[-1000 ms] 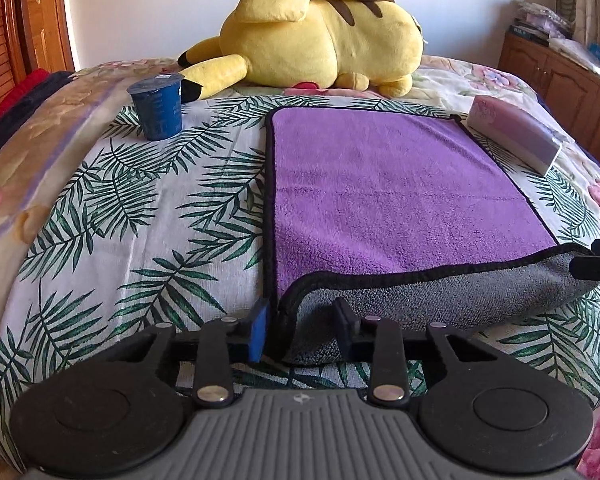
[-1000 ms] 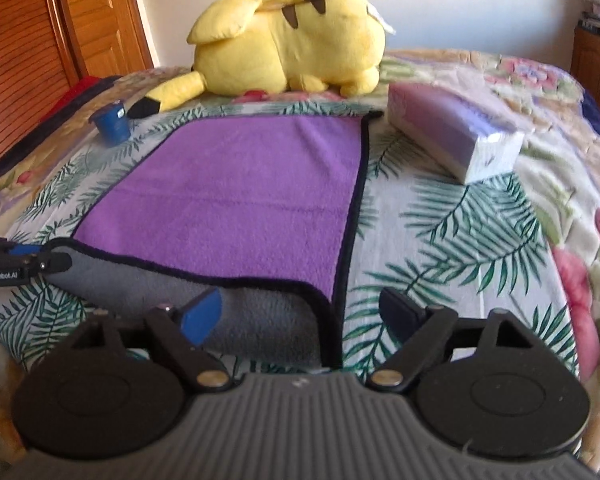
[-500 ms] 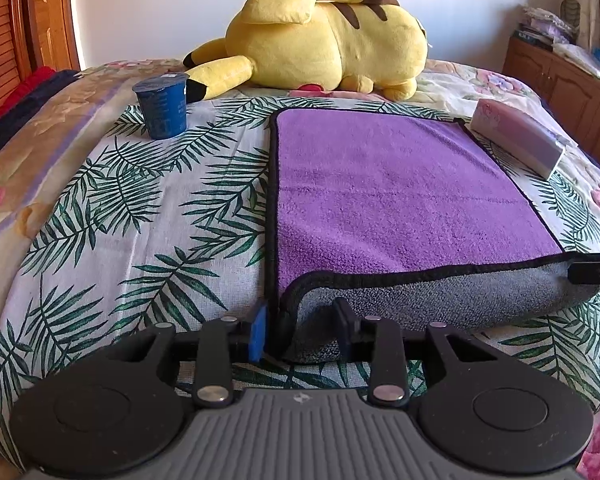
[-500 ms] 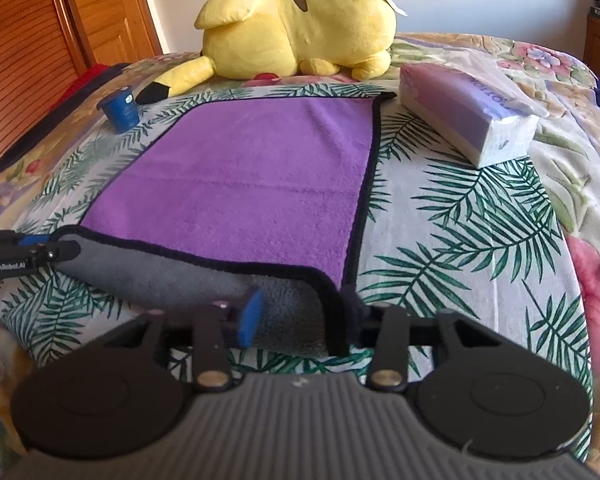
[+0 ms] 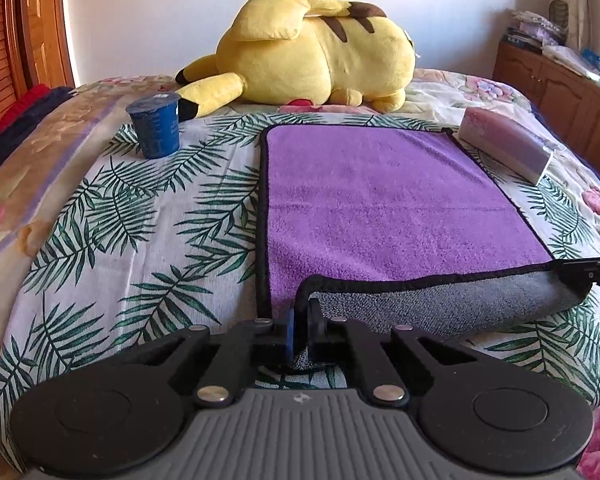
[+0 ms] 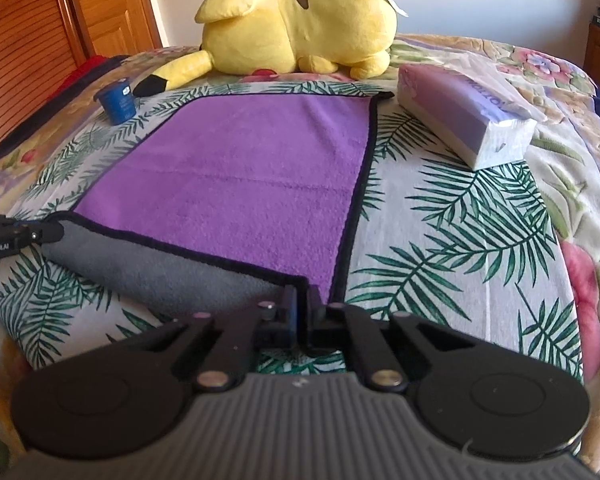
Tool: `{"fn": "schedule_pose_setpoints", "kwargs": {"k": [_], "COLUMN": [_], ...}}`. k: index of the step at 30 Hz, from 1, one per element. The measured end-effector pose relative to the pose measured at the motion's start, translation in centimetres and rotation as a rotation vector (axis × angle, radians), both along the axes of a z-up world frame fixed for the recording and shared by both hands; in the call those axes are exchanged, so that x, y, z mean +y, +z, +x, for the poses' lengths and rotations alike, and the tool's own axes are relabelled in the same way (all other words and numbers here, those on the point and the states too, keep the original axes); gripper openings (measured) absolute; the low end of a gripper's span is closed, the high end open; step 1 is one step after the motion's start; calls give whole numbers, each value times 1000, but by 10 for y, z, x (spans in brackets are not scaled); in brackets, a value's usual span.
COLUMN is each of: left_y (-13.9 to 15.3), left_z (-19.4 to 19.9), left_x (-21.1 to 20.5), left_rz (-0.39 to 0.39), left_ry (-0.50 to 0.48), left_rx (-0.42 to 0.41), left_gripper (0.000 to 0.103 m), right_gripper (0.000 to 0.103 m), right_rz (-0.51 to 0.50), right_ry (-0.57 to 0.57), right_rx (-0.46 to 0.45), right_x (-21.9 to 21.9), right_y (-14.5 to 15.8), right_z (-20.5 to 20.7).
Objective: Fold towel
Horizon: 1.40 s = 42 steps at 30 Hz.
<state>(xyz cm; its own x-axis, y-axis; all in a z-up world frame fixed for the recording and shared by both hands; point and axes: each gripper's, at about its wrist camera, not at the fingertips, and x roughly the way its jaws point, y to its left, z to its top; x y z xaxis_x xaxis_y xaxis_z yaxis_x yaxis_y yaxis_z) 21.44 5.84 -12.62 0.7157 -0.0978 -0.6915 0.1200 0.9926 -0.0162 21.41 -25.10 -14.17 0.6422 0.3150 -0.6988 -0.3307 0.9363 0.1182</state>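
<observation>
A purple towel [image 5: 380, 200] with a black border and grey underside lies flat on the bed; it also shows in the right wrist view [image 6: 240, 184]. Its near edge is turned over, showing a grey strip [image 5: 440, 304]. My left gripper [image 5: 300, 324] is shut on the towel's near left corner. My right gripper [image 6: 300, 312] is shut on the near right corner. Each gripper shows at the edge of the other's view: the right gripper [image 5: 596, 268] and the left gripper [image 6: 16, 232].
A big yellow plush toy [image 5: 316, 52] lies beyond the towel's far edge. A blue cup [image 5: 156, 124] stands to the far left. A tissue pack [image 6: 464, 116] lies to the right of the towel. A wooden cabinet [image 5: 560, 92] stands beside the bed.
Both grippers have closed on the towel's near corners; the right one was wide open a second ago. The near edge has lifted and moved slightly forward over the purple side.
</observation>
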Motion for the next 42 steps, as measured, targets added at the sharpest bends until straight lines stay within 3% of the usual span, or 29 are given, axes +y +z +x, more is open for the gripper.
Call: {"fn": "schedule_pose_setpoints", "kwargs": {"k": [17,42], "left_y": [35,60], "left_z": [-9,5], "left_x": [3,-1], "left_rz": [-45,-10], "left_ry": [-2,-52], "left_rx": [-115,-206], "left_gripper": [6,6], "right_gripper": [4,4], "right_rz": [64,61], "right_ry": [-31,-16], "right_rx": [-121,-253], "right_x": [-7,-10], "right_y": [19,36], "right_z": [-3,4]}}
